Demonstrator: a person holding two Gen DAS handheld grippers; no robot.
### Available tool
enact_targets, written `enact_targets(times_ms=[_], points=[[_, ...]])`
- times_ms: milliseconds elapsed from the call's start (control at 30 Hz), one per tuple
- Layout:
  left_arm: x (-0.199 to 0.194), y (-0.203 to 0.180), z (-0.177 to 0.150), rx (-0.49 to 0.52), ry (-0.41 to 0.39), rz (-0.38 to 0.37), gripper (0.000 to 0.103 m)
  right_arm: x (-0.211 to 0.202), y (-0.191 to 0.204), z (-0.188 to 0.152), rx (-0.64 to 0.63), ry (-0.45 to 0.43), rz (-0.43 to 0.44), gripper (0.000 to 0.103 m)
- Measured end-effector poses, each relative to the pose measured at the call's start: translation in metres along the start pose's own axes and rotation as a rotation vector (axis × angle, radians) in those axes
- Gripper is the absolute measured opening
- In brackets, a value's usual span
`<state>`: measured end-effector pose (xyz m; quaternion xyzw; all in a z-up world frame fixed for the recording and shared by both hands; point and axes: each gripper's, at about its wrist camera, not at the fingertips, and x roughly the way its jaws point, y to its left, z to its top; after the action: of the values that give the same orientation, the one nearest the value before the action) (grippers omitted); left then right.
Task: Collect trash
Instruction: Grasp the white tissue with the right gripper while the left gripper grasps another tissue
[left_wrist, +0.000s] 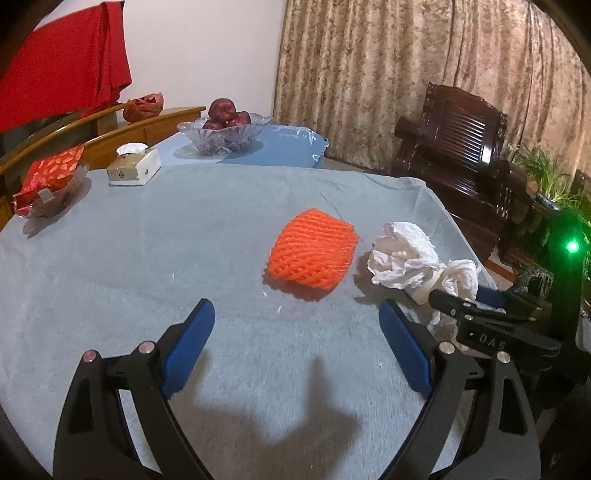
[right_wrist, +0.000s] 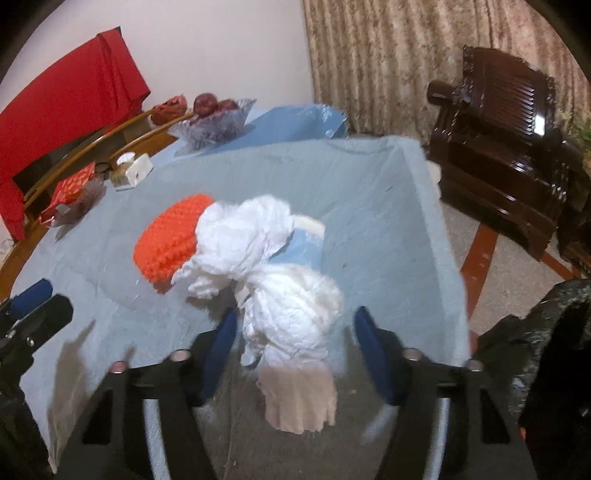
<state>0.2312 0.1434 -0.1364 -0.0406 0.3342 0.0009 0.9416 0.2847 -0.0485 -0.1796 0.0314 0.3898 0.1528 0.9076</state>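
Two pieces of trash lie on the tabletop (left_wrist: 110, 280): the right hand-held gripper (right_wrist: 291, 347), jaws apart, straddles the crumpled tissue (right_wrist: 280, 295) and need only close, while the left hand-held gripper (left_wrist: 295, 339) waits open near the orange foam net (left_wrist: 314, 254).

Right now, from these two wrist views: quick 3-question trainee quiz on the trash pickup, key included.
1. True or false: the left gripper is shut on the orange foam net.
2. What lies between the right gripper's open fingers?
A. crumpled white tissue
B. tissue box
C. an apple
3. Fill in: the glass bowl at the far end of the table holds dark red ____.

Key:
1. False: it is open, short of the net.
2. A, the crumpled white tissue.
3. Apples.
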Motion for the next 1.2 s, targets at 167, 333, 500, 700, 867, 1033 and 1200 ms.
enact_targets(times_ms=[167,333,500,700,867,1033,1200], points=[[0.007,-0.006,0.001,0.006,0.005,-0.016,0.088,0.004,0.001,-0.005,-0.008,0.031,0.039,0.029],[0.01,-0.016,0.003,0.013,0.003,-0.033,0.086,-0.009,-0.004,-0.004,-0.007,0.006,0.057,0.026],[0.011,-0.029,0.007,0.019,-0.005,-0.058,0.086,-0.032,-0.014,0.003,0.009,-0.038,0.056,0.026],[0.023,-0.051,0.014,0.044,-0.012,-0.095,0.086,-0.046,-0.038,0.016,0.056,-0.071,0.029,0.026],[0.041,-0.069,0.024,0.056,-0.009,-0.122,0.086,-0.045,-0.048,0.023,0.059,-0.075,0.012,0.026],[0.063,-0.084,0.034,0.063,0.008,-0.137,0.079,-0.042,-0.053,0.025,0.071,-0.077,0.014,0.026],[0.084,-0.086,0.037,0.042,0.055,-0.158,0.062,-0.041,-0.056,0.025,0.074,-0.079,0.021,0.026]])
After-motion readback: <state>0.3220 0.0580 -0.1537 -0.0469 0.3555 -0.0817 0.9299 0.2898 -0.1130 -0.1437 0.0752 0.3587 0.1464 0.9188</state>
